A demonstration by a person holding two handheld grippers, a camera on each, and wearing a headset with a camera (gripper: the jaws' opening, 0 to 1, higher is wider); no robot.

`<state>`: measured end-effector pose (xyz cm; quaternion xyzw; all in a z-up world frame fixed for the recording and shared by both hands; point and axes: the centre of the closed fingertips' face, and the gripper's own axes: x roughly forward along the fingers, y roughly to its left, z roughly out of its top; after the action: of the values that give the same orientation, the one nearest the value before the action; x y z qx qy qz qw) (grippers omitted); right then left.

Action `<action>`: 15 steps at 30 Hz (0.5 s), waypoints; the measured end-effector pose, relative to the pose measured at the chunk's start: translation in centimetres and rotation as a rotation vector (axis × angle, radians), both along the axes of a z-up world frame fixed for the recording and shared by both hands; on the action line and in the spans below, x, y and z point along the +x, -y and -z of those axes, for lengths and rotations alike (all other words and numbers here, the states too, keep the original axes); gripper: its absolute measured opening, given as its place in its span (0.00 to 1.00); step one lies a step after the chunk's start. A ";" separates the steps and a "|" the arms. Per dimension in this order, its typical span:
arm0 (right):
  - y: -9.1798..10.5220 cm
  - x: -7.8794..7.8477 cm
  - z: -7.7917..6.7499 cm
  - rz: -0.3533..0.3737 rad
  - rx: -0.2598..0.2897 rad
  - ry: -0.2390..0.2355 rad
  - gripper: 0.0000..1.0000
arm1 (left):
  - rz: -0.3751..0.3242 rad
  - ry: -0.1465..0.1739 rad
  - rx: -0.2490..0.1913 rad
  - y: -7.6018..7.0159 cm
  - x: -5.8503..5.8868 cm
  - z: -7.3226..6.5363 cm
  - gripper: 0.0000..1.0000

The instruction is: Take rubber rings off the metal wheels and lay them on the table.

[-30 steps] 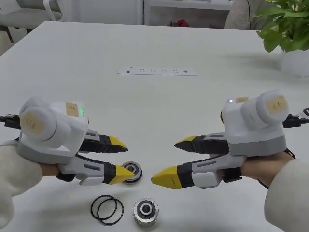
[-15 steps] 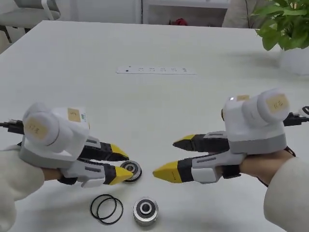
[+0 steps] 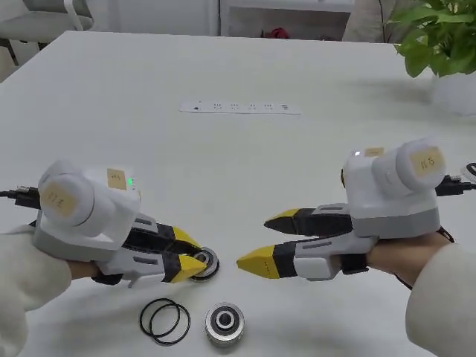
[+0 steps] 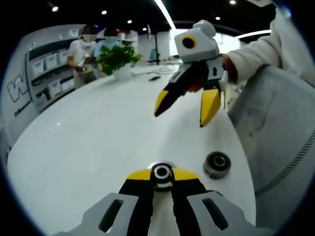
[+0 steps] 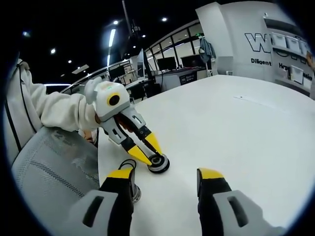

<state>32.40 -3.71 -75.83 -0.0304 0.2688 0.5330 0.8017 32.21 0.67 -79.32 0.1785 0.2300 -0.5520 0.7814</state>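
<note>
A small metal wheel with a dark rubber rim lies on the white table. My left gripper has its yellow tips closed against both sides of this wheel. A second, bare metal wheel stands nearer me, with two black rubber rings lying flat to its left. My right gripper hovers open just right of the gripped wheel, holding nothing. In the right gripper view its own jaws stand wide apart, pointing at the left gripper and the wheel.
A white power strip lies at mid-table. A potted plant stands at the far right corner. A cable trails from the right gripper at the table's right edge. In the left gripper view the bare wheel sits right of the jaws.
My left gripper's jaws have narrowed from open to closed around the rubber-rimmed wheel. The right gripper has barely moved and stays open.
</note>
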 end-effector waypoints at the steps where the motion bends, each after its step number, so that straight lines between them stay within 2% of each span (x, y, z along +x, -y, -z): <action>1: 0.0 0.0 0.0 0.002 0.003 -0.001 0.47 | 0.001 0.001 -0.001 0.1 0.0 0.0 0.15; 4: -0.4 0.1 0.6 0.000 0.002 -0.007 0.42 | 0.006 0.005 -0.002 0.4 0.0 0.0 0.15; 8: -0.8 -0.3 1.7 -0.021 -0.028 -0.001 0.35 | 0.011 0.008 -0.005 0.9 0.0 0.0 0.15; 15: -1.6 -0.3 3.0 -0.049 -0.068 0.021 0.31 | 0.022 0.019 -0.011 1.6 -0.1 0.0 0.15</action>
<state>32.07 -2.10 -78.86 -0.0697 0.2774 0.5427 0.7898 32.11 -0.93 -79.34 0.1821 0.2178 -0.5601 0.7783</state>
